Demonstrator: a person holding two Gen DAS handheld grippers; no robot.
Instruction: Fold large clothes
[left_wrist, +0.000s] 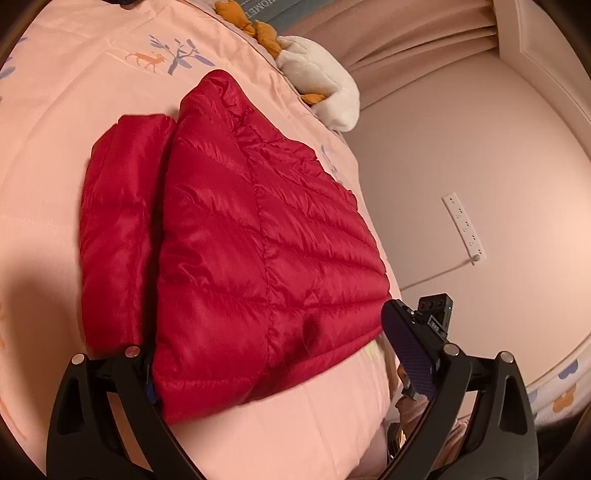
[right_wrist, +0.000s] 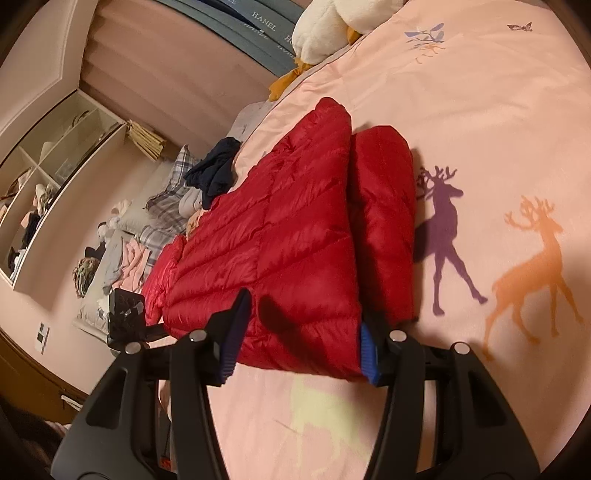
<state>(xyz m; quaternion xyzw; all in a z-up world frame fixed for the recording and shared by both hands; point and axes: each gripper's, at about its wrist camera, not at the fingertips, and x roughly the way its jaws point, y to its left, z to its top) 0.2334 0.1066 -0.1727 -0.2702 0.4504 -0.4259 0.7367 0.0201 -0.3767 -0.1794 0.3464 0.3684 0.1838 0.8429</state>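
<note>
A red quilted down jacket (left_wrist: 240, 236) lies folded on the pink deer-print bed sheet (left_wrist: 74, 92), one folded part (left_wrist: 118, 221) alongside its body. In the left wrist view my left gripper (left_wrist: 266, 328) stands wide at the jacket's near hem. One finger is tucked under the hem corner and the purple-padded finger (left_wrist: 406, 350) is free beside the other corner. In the right wrist view the jacket (right_wrist: 295, 229) has its near edge between the jaws of my right gripper (right_wrist: 306, 306). One finger hovers above the fabric and casts a shadow on it. The blue pad (right_wrist: 369, 354) sits at the edge.
A white plush toy (left_wrist: 317, 77) with orange feet lies at the bed's far edge. Beyond the bed are a heap of clothes (right_wrist: 214, 173) on plaid bedding and open shelves (right_wrist: 44, 177). A power strip (left_wrist: 463, 227) with its cord lies past the bed's side.
</note>
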